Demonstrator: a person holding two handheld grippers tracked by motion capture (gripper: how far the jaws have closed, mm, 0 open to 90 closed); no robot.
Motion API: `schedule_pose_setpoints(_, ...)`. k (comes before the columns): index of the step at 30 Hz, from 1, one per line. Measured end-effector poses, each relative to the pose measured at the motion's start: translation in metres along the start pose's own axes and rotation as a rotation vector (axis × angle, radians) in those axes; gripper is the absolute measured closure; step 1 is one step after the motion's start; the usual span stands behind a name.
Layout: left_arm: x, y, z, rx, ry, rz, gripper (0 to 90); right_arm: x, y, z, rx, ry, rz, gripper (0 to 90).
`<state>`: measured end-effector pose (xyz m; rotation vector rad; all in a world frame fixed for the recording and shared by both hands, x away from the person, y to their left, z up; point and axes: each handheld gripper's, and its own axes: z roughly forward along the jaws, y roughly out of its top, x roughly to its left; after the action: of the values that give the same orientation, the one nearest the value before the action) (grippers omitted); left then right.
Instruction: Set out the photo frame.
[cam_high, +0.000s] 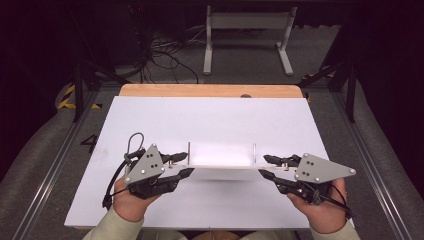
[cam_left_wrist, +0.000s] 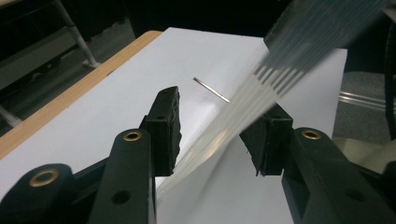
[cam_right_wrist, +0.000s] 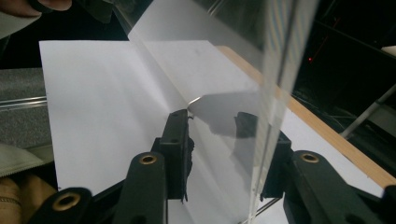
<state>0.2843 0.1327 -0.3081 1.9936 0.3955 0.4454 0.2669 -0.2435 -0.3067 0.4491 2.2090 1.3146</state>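
Note:
A clear plastic piece (cam_high: 220, 157) with thin upright walls hangs just above the white board, and its shadow lies under it. My left gripper (cam_high: 189, 165) is shut on its left end and my right gripper (cam_high: 262, 165) on its right end. In the left gripper view the clear piece (cam_left_wrist: 233, 116) runs slantwise between the black jaws of the left gripper (cam_left_wrist: 217, 126), blurred. From the right gripper (cam_right_wrist: 215, 130) I see a clear wall (cam_right_wrist: 275, 70) standing upright between the jaws, close to the right-hand one.
The white board (cam_high: 210, 115) covers a wooden table whose bare far edge (cam_high: 210, 90) shows. Beyond it on the floor stand a white metal frame (cam_high: 247, 22) and a tangle of cables (cam_high: 160, 55). Metal rails run along both sides.

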Motion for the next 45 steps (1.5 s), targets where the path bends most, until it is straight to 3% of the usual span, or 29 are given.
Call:
schedule_pose_setpoints(7,0.005,0.001,-0.001,-0.073,0.008,-0.015,57.6,-0.002,0.001,-0.002,-0.064,-0.012,-0.001,61.1)
schedule_pose_setpoints(9,0.007,-0.001,0.002,-0.109,0.029,-0.026,56.7,-0.006,-0.003,0.001,-0.115,-0.023,0.009,59.5)
schedule_pose_setpoints(10,0.007,-0.001,0.002,-0.109,0.029,-0.026,55.8,-0.006,-0.003,0.001,-0.115,-0.023,0.009,59.5)
schedule_pose_setpoints(11,0.009,-0.004,0.006,-0.148,0.049,-0.041,55.1,-0.011,-0.008,0.005,-0.170,-0.035,0.024,57.9)
schedule_pose_setpoints(12,0.009,-0.004,0.006,-0.148,0.049,-0.041,54.4,-0.011,-0.008,0.005,-0.170,-0.035,0.024,57.9)
schedule_pose_setpoints(14,0.011,-0.007,0.010,-0.173,0.068,-0.054,53.5,-0.016,-0.013,0.010,-0.218,-0.039,0.064,56.5)
schedule_pose_setpoints(19,0.022,-0.019,0.020,-0.145,0.094,-0.105,51.5,-0.023,-0.019,0.017,-0.268,-0.059,0.090,54.8)
schedule_pose_setpoints(24,0.029,-0.027,0.024,-0.126,0.115,-0.129,47.6,-0.030,-0.029,0.028,-0.260,-0.053,0.132,54.0)
schedule_pose_setpoints(32,0.036,-0.037,0.027,-0.093,0.129,-0.146,43.4,-0.041,-0.038,0.047,-0.238,-0.069,0.160,52.0)
schedule_pose_setpoints(36,0.041,-0.046,0.026,-0.059,0.138,-0.168,35.9,-0.047,-0.041,0.052,-0.236,-0.081,0.176,51.4)
schedule_pose_setpoints(45,0.048,-0.064,0.021,-0.021,0.157,-0.209,33.3,-0.058,-0.047,0.066,-0.231,-0.072,0.227,51.8)
